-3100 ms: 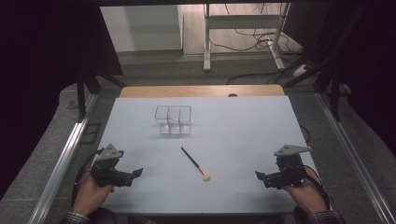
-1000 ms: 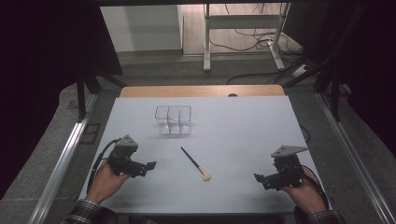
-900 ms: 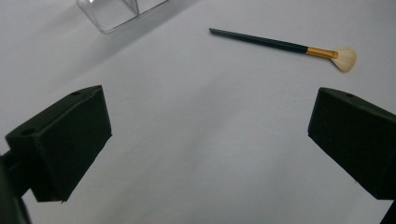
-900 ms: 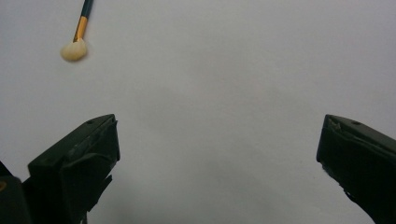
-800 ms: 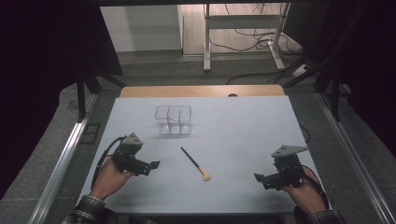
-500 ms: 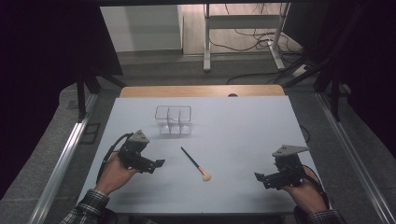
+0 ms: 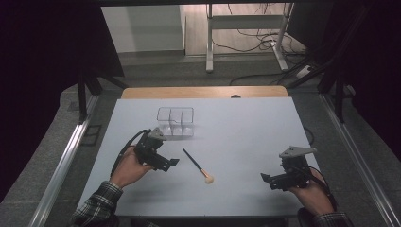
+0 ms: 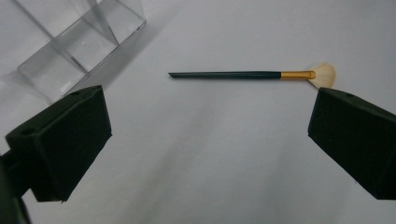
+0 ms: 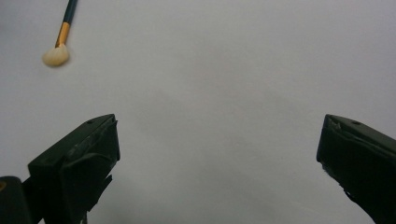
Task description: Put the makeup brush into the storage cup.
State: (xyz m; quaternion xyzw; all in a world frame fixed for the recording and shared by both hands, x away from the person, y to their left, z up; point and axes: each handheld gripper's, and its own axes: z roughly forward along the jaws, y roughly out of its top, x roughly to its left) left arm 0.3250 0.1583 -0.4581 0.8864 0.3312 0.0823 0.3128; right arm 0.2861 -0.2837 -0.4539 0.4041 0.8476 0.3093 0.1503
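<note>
Closing in: left gripper (image 7: pixel 171 163), jaws spread wide and empty, squares up to the brush (image 8: pixel 243 74) as if for a sideways pinch.
Brush: flat at mid-tabletop (image 7: pixel 246 127), nearer the front edge; organizer (image 7: pixel 175 121) behind.
Right gripper (image 7: pixel 265 178): wide, empty, parked front-right corner.

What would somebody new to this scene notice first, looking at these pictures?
Probably the makeup brush, lying alone near the middle of the white table with its pale bristles toward the person. Next, the clear divided organizer standing behind it, empty as far as the pictures show. Then the two tongs: the left tongs open beside the brush's handle, the right tongs open and resting farther off near the table's right front.
</note>
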